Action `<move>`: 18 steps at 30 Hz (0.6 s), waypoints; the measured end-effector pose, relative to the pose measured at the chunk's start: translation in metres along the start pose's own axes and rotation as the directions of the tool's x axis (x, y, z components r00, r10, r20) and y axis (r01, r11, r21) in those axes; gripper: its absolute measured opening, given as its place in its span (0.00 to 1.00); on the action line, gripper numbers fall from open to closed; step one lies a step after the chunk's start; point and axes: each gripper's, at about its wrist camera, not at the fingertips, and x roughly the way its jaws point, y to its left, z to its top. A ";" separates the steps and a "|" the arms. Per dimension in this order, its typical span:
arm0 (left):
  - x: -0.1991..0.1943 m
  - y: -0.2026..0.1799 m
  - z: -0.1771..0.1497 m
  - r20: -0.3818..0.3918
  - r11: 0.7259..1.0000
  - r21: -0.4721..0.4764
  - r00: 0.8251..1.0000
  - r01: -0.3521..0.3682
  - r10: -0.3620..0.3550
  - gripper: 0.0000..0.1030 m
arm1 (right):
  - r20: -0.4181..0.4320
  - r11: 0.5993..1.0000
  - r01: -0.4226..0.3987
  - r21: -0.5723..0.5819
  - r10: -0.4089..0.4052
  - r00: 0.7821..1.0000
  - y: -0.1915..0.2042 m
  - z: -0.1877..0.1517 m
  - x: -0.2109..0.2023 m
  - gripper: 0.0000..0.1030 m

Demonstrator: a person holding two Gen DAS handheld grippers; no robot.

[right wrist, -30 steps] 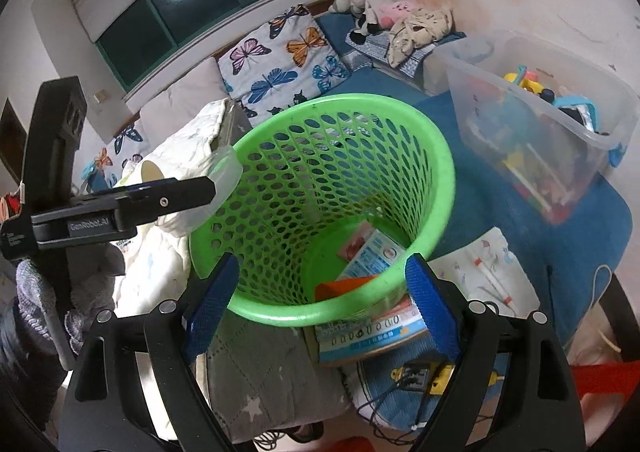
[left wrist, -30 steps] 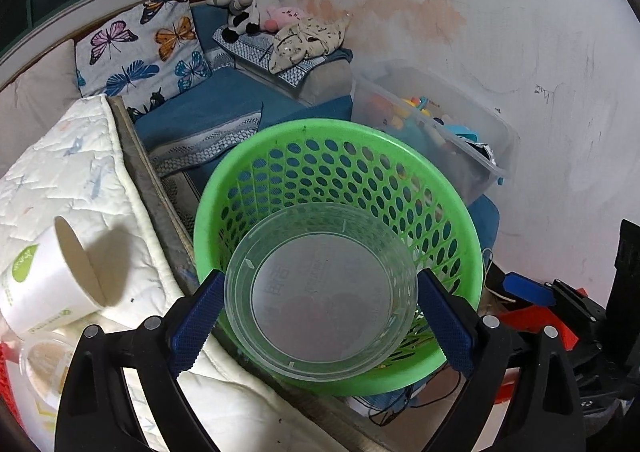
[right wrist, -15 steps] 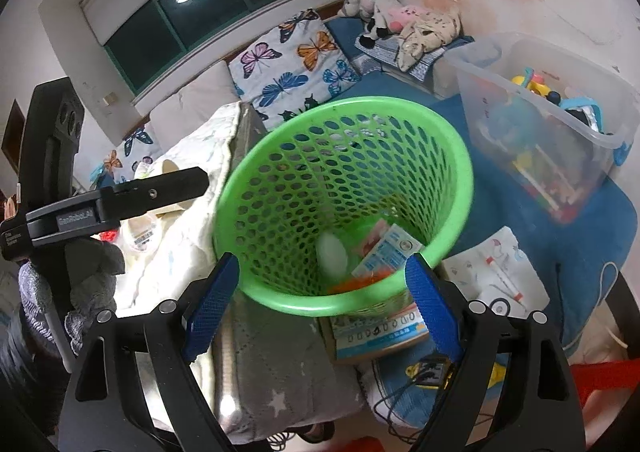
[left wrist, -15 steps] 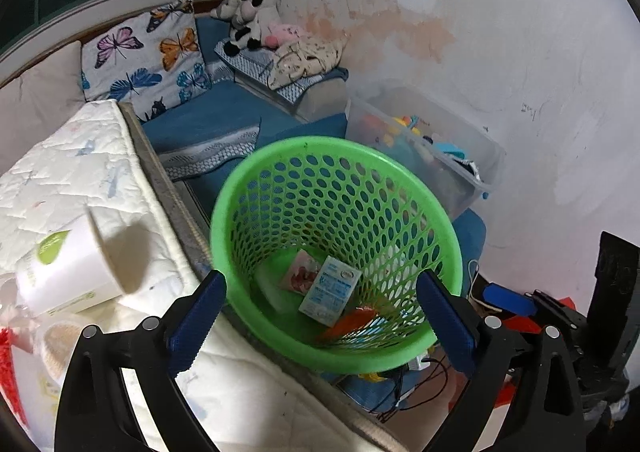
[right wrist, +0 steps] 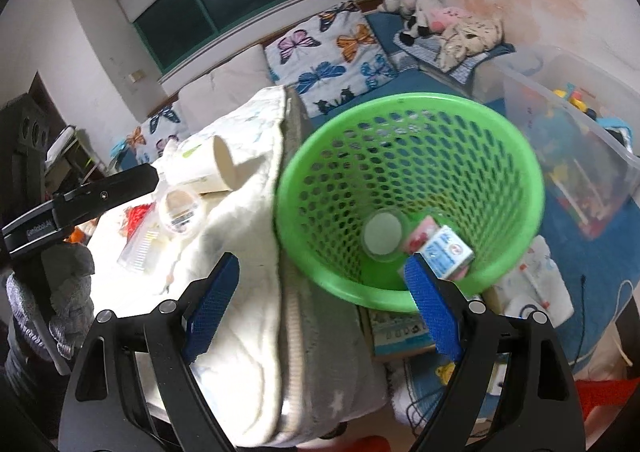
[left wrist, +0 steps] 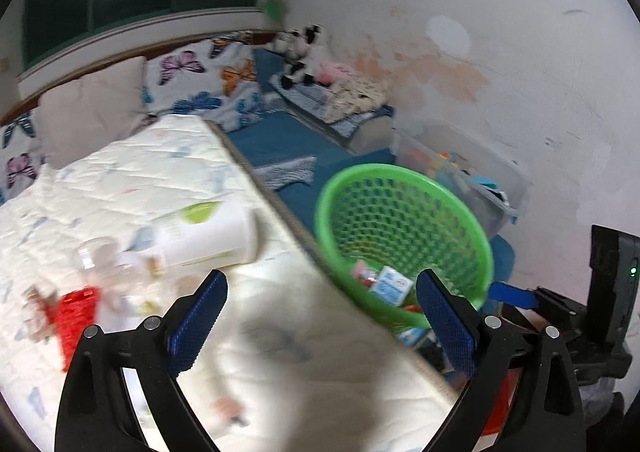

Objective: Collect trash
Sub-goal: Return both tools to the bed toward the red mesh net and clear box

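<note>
- The left claw point(left wrist: 322, 316) is spread wide with nothing between its blue pads, held over the white quilted mattress point(left wrist: 132, 179).
- Ahead and to the left of that claw, a white paper cup point(left wrist: 208, 236) with a green mark lies on its side on the mattress; the view is blurred here.
- Further left of the left claw sit a red mesh piece point(left wrist: 76, 312) and some clear plastic, too smeared to make out.
- Ahead and to the right of the left claw stands the green basket point(left wrist: 404, 236), beside the mattress edge.
- The right claw point(right wrist: 322, 304) is likewise released and empty, hovering above the mattress edge with the basket just ahead of its right finger.
- Inside the basket lie a clear round lid point(right wrist: 383, 232), a small blue-and-white carton point(right wrist: 448, 252) and a pink wrapper point(right wrist: 420, 236).
- Left of the right claw, the cup's open mouth faces it, with a clear round container point(right wrist: 182, 211) just below.
- A clear storage bin point(right wrist: 576, 155) of toys stands to the right of the basket.
</note>
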 end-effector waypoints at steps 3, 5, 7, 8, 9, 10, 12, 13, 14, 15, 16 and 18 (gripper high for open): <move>-0.011 0.024 -0.003 0.013 0.998 -0.026 0.999 -0.053 0.053 0.90 | -0.006 1.000 -0.018 -0.018 0.018 1.000 0.012 0.002 0.005 0.82; -0.016 0.042 -0.006 0.014 0.995 -0.050 0.996 -0.086 0.087 0.89 | -0.011 0.999 -0.032 -0.031 0.031 0.999 0.020 0.003 0.009 0.82; -0.019 0.061 -0.009 0.010 0.990 -0.079 0.993 -0.119 0.121 0.86 | -0.016 0.998 -0.041 -0.042 0.040 0.999 0.026 0.003 0.012 0.82; -0.020 0.075 -0.011 0.004 0.985 -0.101 0.990 -0.143 0.144 0.85 | -0.020 0.998 -0.047 -0.050 0.046 0.999 0.030 0.004 0.015 0.82; -0.022 0.083 -0.014 0.000 0.981 -0.115 0.988 -0.154 0.155 0.84 | -0.025 0.997 -0.053 -0.057 0.051 0.998 0.034 0.004 0.017 0.82; -0.023 0.094 -0.016 -0.005 0.977 -0.132 0.986 -0.168 0.169 0.83 | -0.028 0.997 -0.056 -0.061 0.055 0.998 0.037 0.004 0.019 0.82; -0.026 0.116 -0.023 -0.015 0.965 -0.166 0.979 -0.205 0.205 0.83 | -0.035 0.995 -0.063 -0.076 0.061 0.998 0.044 0.004 0.023 0.82; -0.027 0.127 -0.025 -0.022 0.958 -0.182 0.975 -0.221 0.221 0.81 | -0.039 0.994 -0.068 -0.083 0.065 0.997 0.048 0.004 0.025 0.82; -0.027 0.136 -0.028 -0.031 0.952 -0.197 0.972 -0.234 0.233 0.78 | -0.041 0.994 -0.072 -0.086 0.068 0.997 0.050 0.004 0.026 0.82; -0.025 0.144 -0.029 -0.041 0.947 -0.210 0.970 -0.243 0.240 0.74 | -0.045 0.993 -0.076 -0.090 0.072 0.996 0.052 0.004 0.027 0.82; -0.024 0.151 -0.030 -0.049 0.944 -0.222 0.969 -0.246 0.241 0.72 | -0.047 0.992 -0.080 -0.094 0.076 0.996 0.055 0.004 0.029 0.82; -0.021 0.167 -0.035 -0.070 0.935 -0.247 0.967 -0.254 0.244 0.71 | -0.052 0.991 -0.089 -0.102 0.084 0.995 0.060 0.004 0.032 0.82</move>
